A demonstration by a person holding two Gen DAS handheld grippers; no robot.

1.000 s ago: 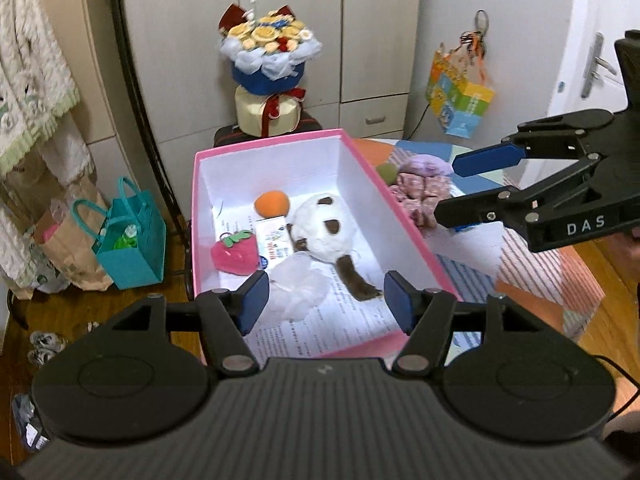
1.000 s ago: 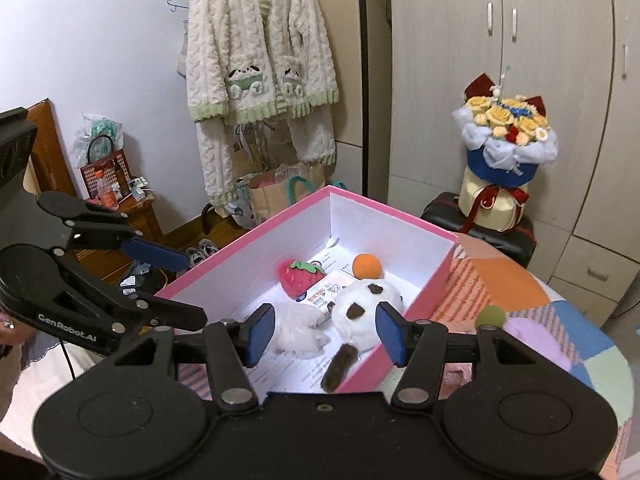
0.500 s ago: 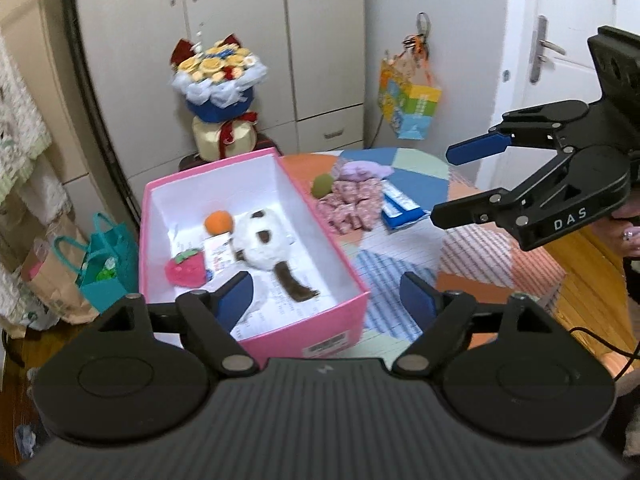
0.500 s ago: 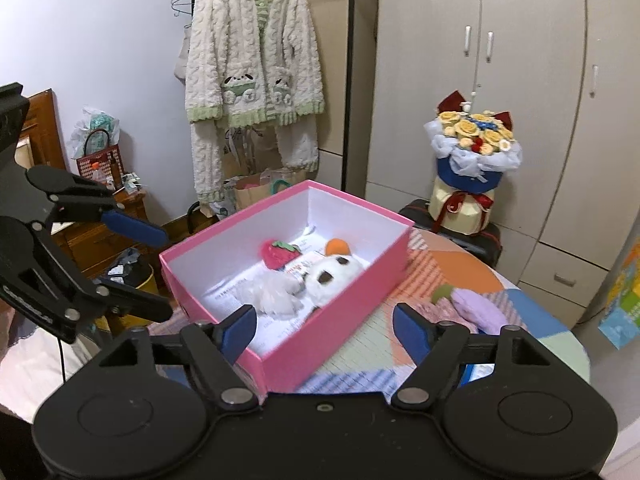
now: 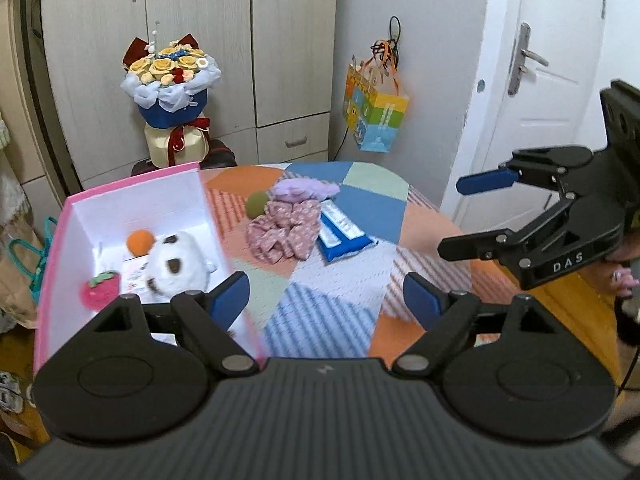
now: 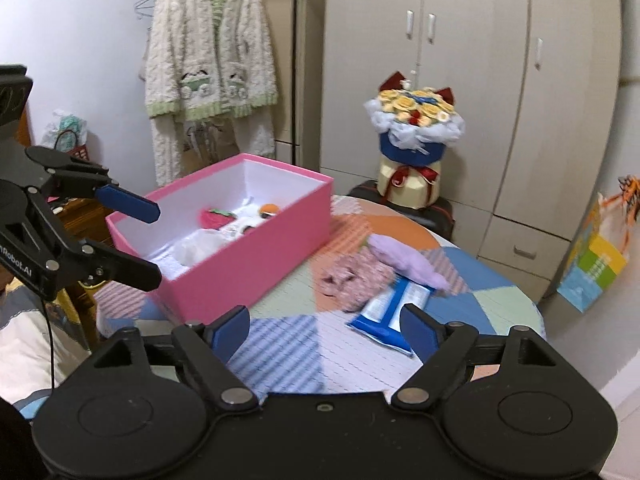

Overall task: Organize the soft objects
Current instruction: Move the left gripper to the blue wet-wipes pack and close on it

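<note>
A pink box (image 5: 52,240) (image 6: 256,260) stands at the table's left. It holds a white panda plush (image 5: 178,262), an orange ball (image 5: 140,241) and a pink strawberry toy (image 5: 100,290). On the patchwork cloth lie a pink floral fabric (image 5: 286,226) (image 6: 352,276), a lilac soft piece (image 5: 306,190) (image 6: 404,260), a green ball (image 5: 257,204) and a blue packet (image 5: 342,234) (image 6: 394,312). My left gripper (image 5: 326,300) is open and empty above the cloth. My right gripper (image 6: 324,324) is open and empty, near the packet.
A flower bouquet (image 5: 172,76) (image 6: 416,120) stands behind the table before the wardrobe. A colourful paper bag (image 5: 374,120) hangs on the wall. A knitted cardigan (image 6: 208,60) hangs behind the box. A white door (image 5: 548,80) is at the right. The table edge curves round at the right.
Both grippers have pulled back from the pink box and swung right toward the items on the cloth. Both stay open and empty.
</note>
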